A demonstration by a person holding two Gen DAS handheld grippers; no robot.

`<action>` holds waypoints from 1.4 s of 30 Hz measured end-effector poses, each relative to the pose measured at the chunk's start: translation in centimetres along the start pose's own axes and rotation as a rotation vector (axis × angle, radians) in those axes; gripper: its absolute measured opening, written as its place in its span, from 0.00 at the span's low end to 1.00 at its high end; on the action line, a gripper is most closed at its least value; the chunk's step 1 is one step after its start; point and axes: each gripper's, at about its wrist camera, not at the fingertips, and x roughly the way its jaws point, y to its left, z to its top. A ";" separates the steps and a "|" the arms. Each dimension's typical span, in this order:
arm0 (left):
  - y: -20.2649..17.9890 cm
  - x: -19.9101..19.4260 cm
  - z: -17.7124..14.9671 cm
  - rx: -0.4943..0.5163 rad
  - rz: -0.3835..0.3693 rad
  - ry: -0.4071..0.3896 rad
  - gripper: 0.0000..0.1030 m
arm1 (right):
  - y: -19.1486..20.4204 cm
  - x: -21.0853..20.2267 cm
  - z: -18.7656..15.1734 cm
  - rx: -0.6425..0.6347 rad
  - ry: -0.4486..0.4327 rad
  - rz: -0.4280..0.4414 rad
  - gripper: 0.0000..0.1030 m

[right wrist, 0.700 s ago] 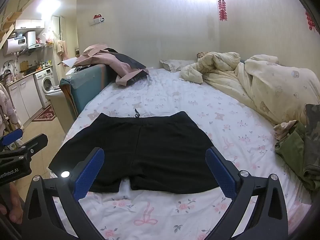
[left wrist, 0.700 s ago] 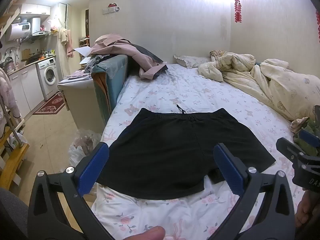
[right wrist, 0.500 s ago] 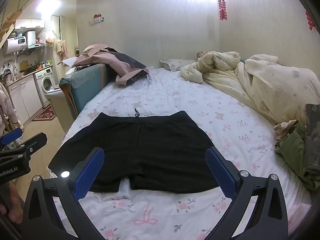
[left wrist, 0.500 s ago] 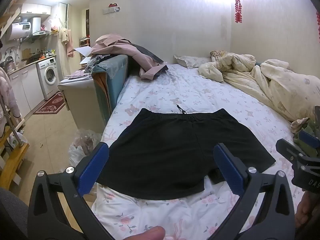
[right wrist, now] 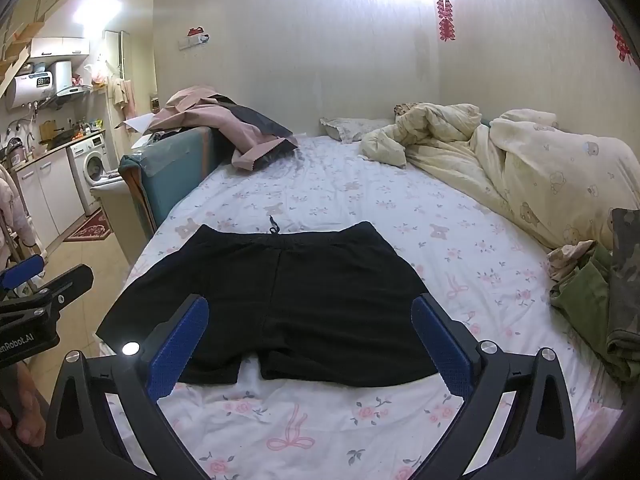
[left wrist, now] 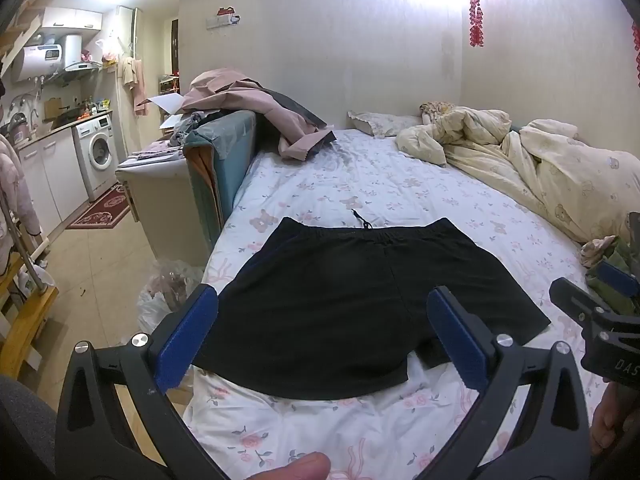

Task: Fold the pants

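Black shorts (left wrist: 352, 296) lie spread flat on the floral bed sheet (left wrist: 360, 184), waistband away from me, leg hems toward me. They also show in the right wrist view (right wrist: 276, 300). My left gripper (left wrist: 322, 336) is open and empty, held above the near hem. My right gripper (right wrist: 310, 340) is open and empty, also just short of the hem. The right gripper shows at the right edge of the left wrist view (left wrist: 600, 320); the left gripper shows at the left edge of the right wrist view (right wrist: 36, 292).
A cream duvet (right wrist: 520, 168) is heaped along the bed's right side. Green and camouflage clothes (right wrist: 600, 300) lie at the right edge. A teal headboard-like panel (left wrist: 224, 160) with pink clothes (left wrist: 248, 96) borders the left. Kitchen units and a washing machine (left wrist: 96, 152) stand beyond.
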 end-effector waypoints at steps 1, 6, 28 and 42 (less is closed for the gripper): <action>0.0 0.0 0.0 -0.001 -0.001 0.000 1.00 | 0.1 0.0 0.0 -0.001 0.000 0.000 1.00; 0.0 0.0 0.0 -0.002 -0.001 0.000 1.00 | 0.0 0.1 -0.2 0.000 0.002 0.001 1.00; 1.0 2.9 0.2 -0.054 0.053 0.127 1.00 | -21.2 11.0 -4.0 0.646 0.459 -0.021 0.94; 0.3 6.5 0.5 -0.021 0.041 0.250 1.00 | -24.0 18.2 -8.9 0.704 0.681 -0.023 0.05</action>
